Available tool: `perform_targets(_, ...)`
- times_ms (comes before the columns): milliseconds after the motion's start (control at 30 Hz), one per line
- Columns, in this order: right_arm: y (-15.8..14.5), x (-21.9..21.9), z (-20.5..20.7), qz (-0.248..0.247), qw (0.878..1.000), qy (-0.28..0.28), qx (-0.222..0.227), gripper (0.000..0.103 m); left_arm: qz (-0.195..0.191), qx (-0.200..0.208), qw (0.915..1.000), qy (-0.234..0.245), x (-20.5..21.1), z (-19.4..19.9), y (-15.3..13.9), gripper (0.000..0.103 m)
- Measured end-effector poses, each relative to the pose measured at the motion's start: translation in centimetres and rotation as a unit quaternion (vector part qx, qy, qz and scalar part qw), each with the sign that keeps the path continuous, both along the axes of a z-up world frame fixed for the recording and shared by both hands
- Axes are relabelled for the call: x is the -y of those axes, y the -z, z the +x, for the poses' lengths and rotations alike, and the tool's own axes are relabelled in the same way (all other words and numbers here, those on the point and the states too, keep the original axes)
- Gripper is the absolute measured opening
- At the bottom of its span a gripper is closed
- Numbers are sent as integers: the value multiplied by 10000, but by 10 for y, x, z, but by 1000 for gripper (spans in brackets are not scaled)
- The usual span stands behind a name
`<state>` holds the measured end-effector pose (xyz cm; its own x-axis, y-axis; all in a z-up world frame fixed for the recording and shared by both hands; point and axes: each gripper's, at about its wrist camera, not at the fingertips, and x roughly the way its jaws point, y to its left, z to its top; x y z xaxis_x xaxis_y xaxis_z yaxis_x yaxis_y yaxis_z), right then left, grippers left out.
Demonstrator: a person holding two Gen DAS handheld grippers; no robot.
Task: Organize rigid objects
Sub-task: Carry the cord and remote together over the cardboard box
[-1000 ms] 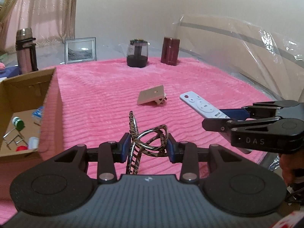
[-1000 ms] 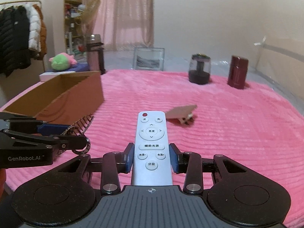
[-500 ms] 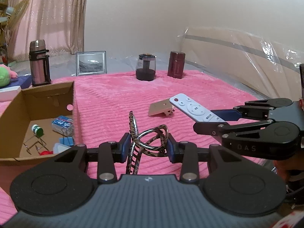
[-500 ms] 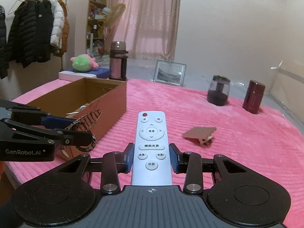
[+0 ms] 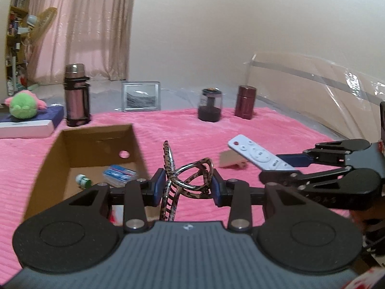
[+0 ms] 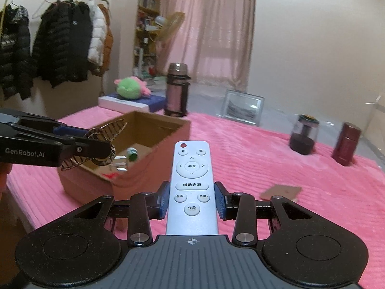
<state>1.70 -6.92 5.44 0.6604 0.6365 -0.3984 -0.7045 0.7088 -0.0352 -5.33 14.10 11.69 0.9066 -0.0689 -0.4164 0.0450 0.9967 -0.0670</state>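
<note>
left tool [image 5: 187, 187]: black, blue pads | right tool [image 6: 191, 200]: black, silver screws

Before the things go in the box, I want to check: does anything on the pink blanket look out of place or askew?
One thing: the tan card lies tilted, one edge propped up on a small part under it, alone in mid-blanket. The jar, the red canister and the flask stand upright. Nothing looks spilled or broken.

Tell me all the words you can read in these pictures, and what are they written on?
"GenRobot.AI": on the side of the left tongs, which hold a hair claw.
"辅助光源": on the wide button of the white remote held by the right tongs.
"亮度", "开", "关", "色温-", "色温+", "分段": its other buttons.
Blue packet in the cardboard box: too blurred to read.
</note>
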Motion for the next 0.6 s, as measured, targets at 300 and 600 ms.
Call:
perform_targets(300,-21,-62,21,-71,9967,-809,13,36,457,-293,9985,-95,-80,10,-19,34)
perform_targets(600,-23,-135,55,-618,9850,-1609,-69,36,1242,-946,9856,647,-137,50,-15,34)
